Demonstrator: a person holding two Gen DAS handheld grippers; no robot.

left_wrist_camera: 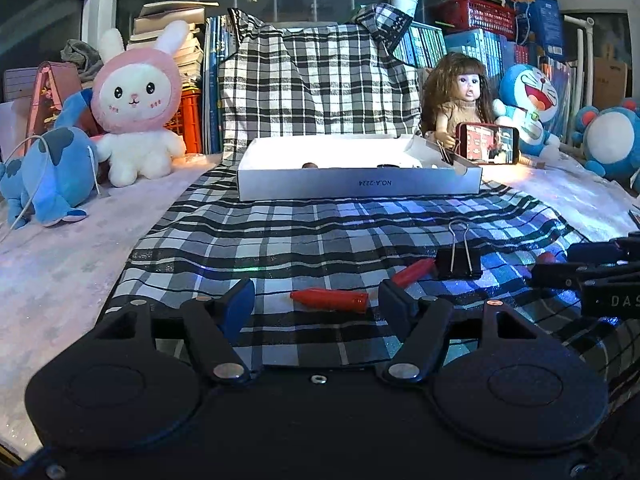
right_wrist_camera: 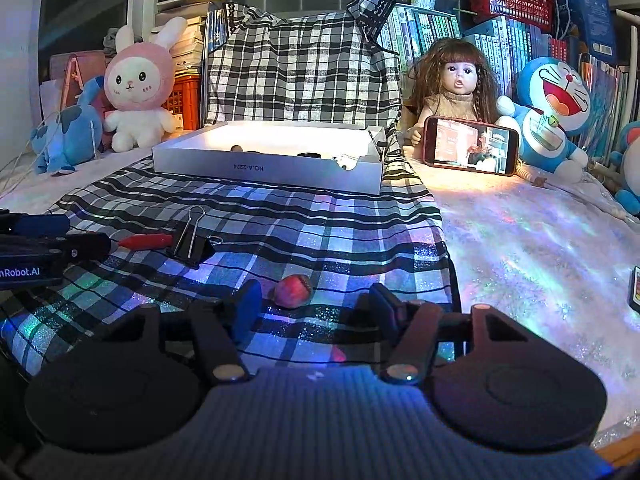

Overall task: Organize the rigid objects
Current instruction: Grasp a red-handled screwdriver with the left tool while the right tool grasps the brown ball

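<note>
My left gripper (left_wrist_camera: 318,300) is open, low over the checked cloth, with a red clip cover (left_wrist_camera: 329,299) lying between its fingertips. A second red cover (left_wrist_camera: 414,271) and a black binder clip (left_wrist_camera: 459,262) lie just beyond, to the right. My right gripper (right_wrist_camera: 314,306) is open, with a small reddish round nut (right_wrist_camera: 293,290) between its fingertips on the cloth. The binder clip (right_wrist_camera: 191,246) and a red cover (right_wrist_camera: 146,241) show to its left. The white shallow box (left_wrist_camera: 356,168) (right_wrist_camera: 272,160) stands at the back and holds a few small items.
Plush rabbit (left_wrist_camera: 136,108) and blue plush (left_wrist_camera: 48,172) stand at the back left. A doll (right_wrist_camera: 456,88), a phone (right_wrist_camera: 470,146) and Doraemon toys (right_wrist_camera: 556,108) are at the back right. Books line the rear. A glittery sheet (right_wrist_camera: 540,248) covers the surface on the right.
</note>
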